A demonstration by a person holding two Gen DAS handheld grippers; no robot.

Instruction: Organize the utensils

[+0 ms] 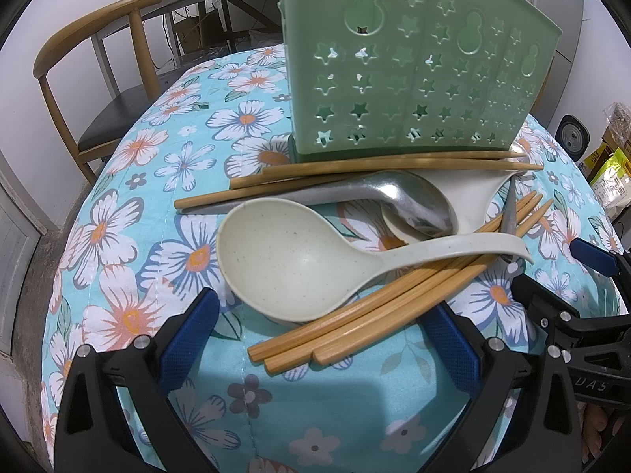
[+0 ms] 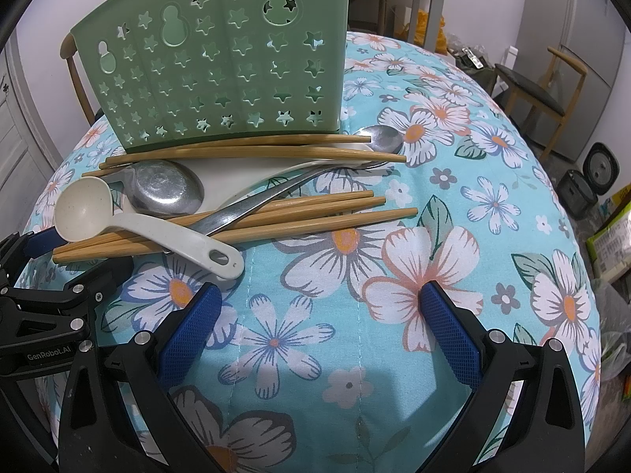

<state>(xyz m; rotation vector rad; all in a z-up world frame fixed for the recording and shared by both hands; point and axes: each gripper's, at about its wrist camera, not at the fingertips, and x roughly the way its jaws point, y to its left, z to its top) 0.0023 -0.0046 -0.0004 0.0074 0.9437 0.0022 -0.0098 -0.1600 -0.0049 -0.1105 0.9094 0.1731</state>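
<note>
1. Because the utensils lie crossed in one heap on the worktop [image 2: 453,236] just in front of the green holder [image 2: 221,63], we judge the chief risk to be dragging neighbours along; the speckled cream ladle [image 1: 292,260] rests across the near bundle of chopsticks [image 1: 378,311], so lifting either one may roll or scatter the other.
2. Since the left tongs [image 1: 319,339] stand spread and empty just short of the ladle bowl and the chopstick ends, we think a close here could pinch ladle and sticks together, or catch the quilted floral cloth; the sticks are thin and smooth, and one may slip out of a shared grip.
3. While the right tongs [image 2: 319,331] are likewise spread and hold nothing, over bare cloth near the ladle handle, the two tools sit close together; we see a risk of them knocking each other if both reach into the heap.
4. As the holder looks light and stands right against the far chopsticks [image 2: 252,148], a push along those sticks could shove or tip it.
5. Our count: one green holder with star cut-outs; one cream ladle; one white spoon [image 2: 244,181]; one short metal soup spoon [image 2: 165,191] lying in it; one long-handled metal spoon [image 2: 380,138]; three chopsticks in the near bundle; at least three in the far group, though overlap keeps us from being sure.
</note>
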